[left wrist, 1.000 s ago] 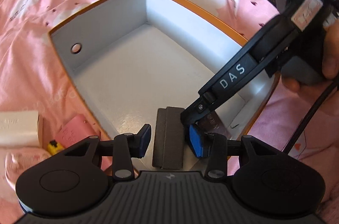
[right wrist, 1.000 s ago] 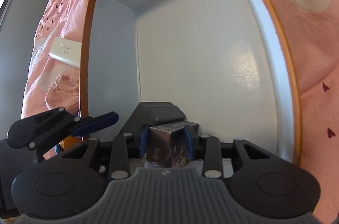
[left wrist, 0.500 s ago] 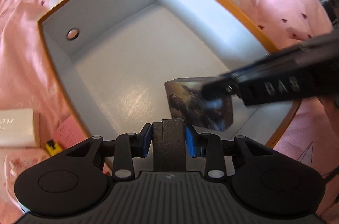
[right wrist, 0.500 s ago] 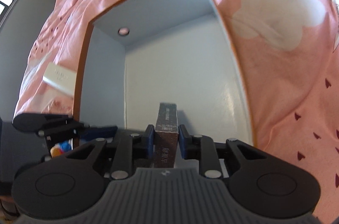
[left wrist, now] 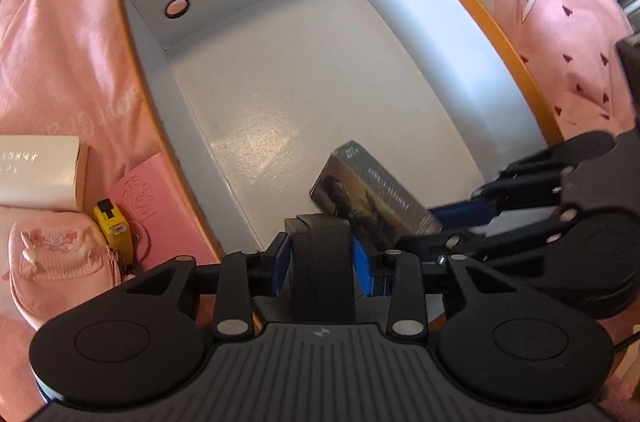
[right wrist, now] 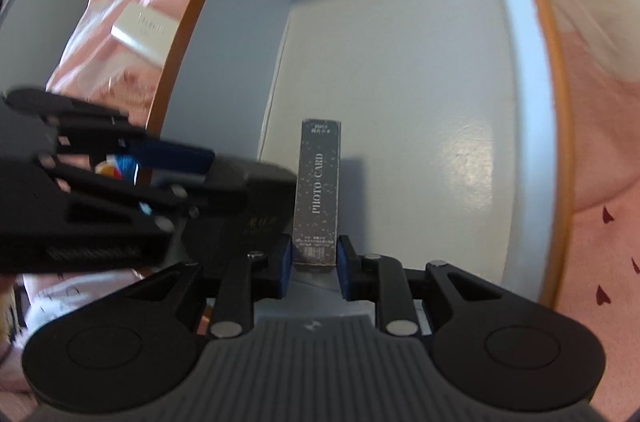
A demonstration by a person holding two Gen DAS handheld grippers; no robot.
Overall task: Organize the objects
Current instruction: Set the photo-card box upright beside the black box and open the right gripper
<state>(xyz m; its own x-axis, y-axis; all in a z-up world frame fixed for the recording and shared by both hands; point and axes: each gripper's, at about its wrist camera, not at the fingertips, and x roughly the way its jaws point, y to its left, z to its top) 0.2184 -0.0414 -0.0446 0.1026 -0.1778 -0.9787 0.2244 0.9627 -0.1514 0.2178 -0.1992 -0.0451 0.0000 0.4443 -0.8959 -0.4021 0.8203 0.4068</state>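
Observation:
A white storage box with an orange rim (left wrist: 140,70) lies open on a pink bedspread. At its near end my left gripper (left wrist: 320,254) has a dark grey fabric case (left wrist: 320,246) between its blue pads. The jaws are opening, and the pads still rest against the case's sides. Beside it, to the right, my right gripper (left wrist: 436,218) is shut on a dark photo card box (left wrist: 372,198). In the right wrist view that photo card box (right wrist: 318,190) stands on its narrow edge on the white floor, clamped at its near end by the right gripper (right wrist: 314,258). The left gripper (right wrist: 172,158) appears blurred at the left.
Left of the storage box lie a white carton (left wrist: 38,170), a pink booklet (left wrist: 148,198), a yellow tape measure (left wrist: 110,222) and a pink pouch (left wrist: 60,262). The far wall has a round hole (left wrist: 177,8). Pink bedspread (left wrist: 60,22) surrounds the box.
My left jaws closed onto the dark case, and the hand rolled. The right gripper turned the photo card box onto its narrow edge and brought it down beside the case.

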